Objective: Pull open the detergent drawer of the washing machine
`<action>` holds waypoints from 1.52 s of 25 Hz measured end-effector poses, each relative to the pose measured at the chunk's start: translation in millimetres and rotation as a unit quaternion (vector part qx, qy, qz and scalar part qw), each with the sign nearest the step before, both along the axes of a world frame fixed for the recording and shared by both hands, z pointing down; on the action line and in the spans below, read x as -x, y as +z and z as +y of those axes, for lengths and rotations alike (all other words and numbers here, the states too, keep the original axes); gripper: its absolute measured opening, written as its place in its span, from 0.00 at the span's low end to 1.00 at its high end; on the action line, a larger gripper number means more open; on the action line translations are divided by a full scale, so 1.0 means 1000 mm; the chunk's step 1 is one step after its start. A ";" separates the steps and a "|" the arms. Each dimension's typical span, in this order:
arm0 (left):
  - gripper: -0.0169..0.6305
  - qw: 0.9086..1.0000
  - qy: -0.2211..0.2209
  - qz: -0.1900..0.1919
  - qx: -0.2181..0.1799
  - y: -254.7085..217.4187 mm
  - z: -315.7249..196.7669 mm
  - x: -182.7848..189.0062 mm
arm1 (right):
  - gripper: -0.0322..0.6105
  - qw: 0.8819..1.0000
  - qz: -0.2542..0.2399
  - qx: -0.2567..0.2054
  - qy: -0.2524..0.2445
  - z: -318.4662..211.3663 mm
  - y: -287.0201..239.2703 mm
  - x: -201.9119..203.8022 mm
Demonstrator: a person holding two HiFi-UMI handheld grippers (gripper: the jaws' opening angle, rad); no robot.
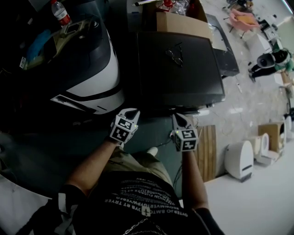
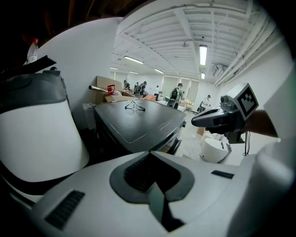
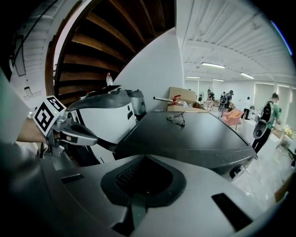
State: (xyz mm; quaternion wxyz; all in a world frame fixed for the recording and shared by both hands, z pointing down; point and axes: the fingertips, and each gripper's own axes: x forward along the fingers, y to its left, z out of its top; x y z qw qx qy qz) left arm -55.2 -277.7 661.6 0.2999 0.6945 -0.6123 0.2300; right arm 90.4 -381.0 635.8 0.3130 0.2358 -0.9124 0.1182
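The dark washing machine (image 1: 179, 69) stands in front of me, seen from above, with a pair of glasses (image 1: 174, 56) lying on its lid. Its front face is hidden in the head view, and I cannot make out the detergent drawer in any view. My left gripper (image 1: 130, 114) hovers at the machine's near left corner, shut and empty. My right gripper (image 1: 180, 120) hangs beside it at the near front edge, also shut and empty. The left gripper view looks over the shut jaws (image 2: 149, 152) onto the lid (image 2: 138, 122) and the right gripper (image 2: 203, 121). The right gripper view shows the lid (image 3: 189, 134) and the left gripper (image 3: 90, 138).
A large white and grey appliance (image 1: 87, 69) stands close on the left of the washer, with a bottle (image 1: 59, 11) behind it. A cardboard box (image 1: 177, 20) sits at the back. To the right are a wooden board (image 1: 207, 151) and a small white unit (image 1: 240, 159) on the floor.
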 end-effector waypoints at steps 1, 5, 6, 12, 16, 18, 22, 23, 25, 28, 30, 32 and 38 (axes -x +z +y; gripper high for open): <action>0.03 1.000 0.000 0.000 0.005 0.005 -0.001 0.001 | 0.05 1.000 0.010 0.006 0.000 -0.001 0.007 0.000; 0.03 0.999 0.007 0.004 0.033 0.025 -0.004 0.001 | 0.05 0.999 0.045 0.030 0.005 -0.010 0.033 -0.005; 0.03 0.999 0.011 0.004 0.040 0.030 -0.005 0.000 | 0.05 0.998 0.054 0.034 0.006 -0.012 0.039 -0.006; 0.04 0.996 0.031 0.011 0.078 0.055 -0.008 -0.002 | 0.05 0.994 0.093 0.065 -0.009 -0.024 0.071 -0.010; 0.04 0.995 0.033 0.018 0.093 0.064 -0.011 0.001 | 0.15 0.993 0.106 0.059 -0.017 -0.038 0.078 -0.007; 0.11 0.994 0.036 0.023 0.103 0.068 -0.012 0.003 | 0.23 0.990 0.124 0.071 -0.020 -0.040 0.085 -0.008; 0.15 0.992 0.040 0.021 0.114 0.074 -0.018 0.009 | 0.27 0.987 0.139 0.073 -0.035 -0.049 0.100 -0.007; 0.15 0.992 0.043 0.018 0.113 0.073 -0.021 0.010 | 0.27 0.986 0.142 0.075 -0.036 -0.051 0.103 -0.008; 0.16 0.993 0.049 0.007 0.106 0.067 -0.029 0.012 | 0.28 0.986 0.144 0.079 -0.037 -0.056 0.106 -0.006; 0.18 0.992 0.061 0.005 0.106 0.069 -0.035 0.011 | 0.28 0.985 0.146 0.087 -0.039 -0.060 0.113 -0.001; 0.19 0.991 0.065 0.020 0.115 0.080 -0.035 0.005 | 0.28 0.983 0.156 0.085 -0.053 -0.060 0.118 0.002; 0.20 0.990 0.067 0.028 0.122 0.088 -0.034 0.002 | 0.28 0.980 0.167 0.086 -0.066 -0.057 0.122 0.006; 0.20 0.990 0.066 0.016 0.123 0.082 -0.036 0.009 | 0.28 0.977 0.171 0.096 -0.078 -0.052 0.124 0.011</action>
